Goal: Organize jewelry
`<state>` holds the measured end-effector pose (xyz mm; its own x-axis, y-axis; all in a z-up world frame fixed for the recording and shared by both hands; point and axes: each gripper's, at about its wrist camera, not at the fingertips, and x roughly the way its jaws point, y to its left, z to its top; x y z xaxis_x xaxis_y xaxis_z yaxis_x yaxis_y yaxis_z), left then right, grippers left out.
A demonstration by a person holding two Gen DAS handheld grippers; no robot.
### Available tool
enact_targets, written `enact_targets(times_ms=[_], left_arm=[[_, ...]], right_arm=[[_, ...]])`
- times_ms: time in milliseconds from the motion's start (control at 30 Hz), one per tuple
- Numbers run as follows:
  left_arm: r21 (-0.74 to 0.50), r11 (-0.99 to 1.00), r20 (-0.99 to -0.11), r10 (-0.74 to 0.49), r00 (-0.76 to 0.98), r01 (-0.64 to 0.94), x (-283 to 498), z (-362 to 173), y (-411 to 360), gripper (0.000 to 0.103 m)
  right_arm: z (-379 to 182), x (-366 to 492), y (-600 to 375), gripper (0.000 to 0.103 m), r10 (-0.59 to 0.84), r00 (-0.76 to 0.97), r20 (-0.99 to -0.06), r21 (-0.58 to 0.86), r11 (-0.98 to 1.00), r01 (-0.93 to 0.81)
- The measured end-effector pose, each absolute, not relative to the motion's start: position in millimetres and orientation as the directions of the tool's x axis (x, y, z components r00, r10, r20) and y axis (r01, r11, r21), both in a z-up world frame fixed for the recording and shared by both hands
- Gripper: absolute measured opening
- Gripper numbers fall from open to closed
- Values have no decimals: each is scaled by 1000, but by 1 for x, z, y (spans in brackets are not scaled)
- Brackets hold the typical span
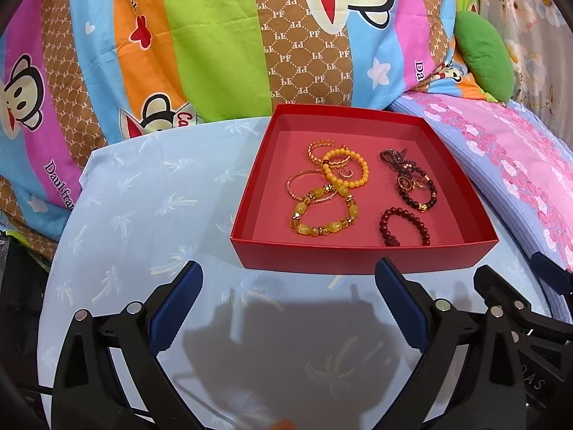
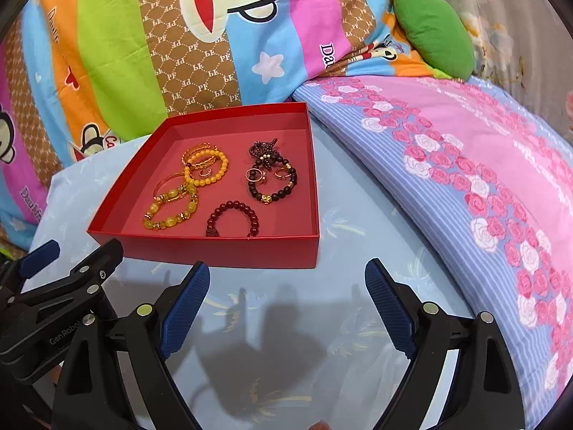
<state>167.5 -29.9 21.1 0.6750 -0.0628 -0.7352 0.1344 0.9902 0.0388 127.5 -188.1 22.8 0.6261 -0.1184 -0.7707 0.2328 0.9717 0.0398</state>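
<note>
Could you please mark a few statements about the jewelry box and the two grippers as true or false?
1. The red box has its lid on. False: it is open, no lid in view.
2. Yellow bracelets lie on one side, dark bead bracelets on the other. True.
3. The left gripper holds a bracelet. False: its jaws stand open and empty.
4. The right gripper is open, short of the box. True.
5. The box sits on a light blue cloth. True.
</note>
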Motion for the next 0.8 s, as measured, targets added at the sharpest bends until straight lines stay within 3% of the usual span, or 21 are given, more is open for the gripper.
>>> enact_targets(times_ms=[100, 800], left_arm=[[46, 992, -733, -49, 679, 121, 168, 21, -28, 93], [61, 991, -742, -36, 670, 121, 168, 23, -27, 94]], right_arm=[[23, 127, -189, 98, -128, 628, -767, 36, 970, 241], [24, 124, -188, 97, -140, 630, -764, 24, 969, 244]])
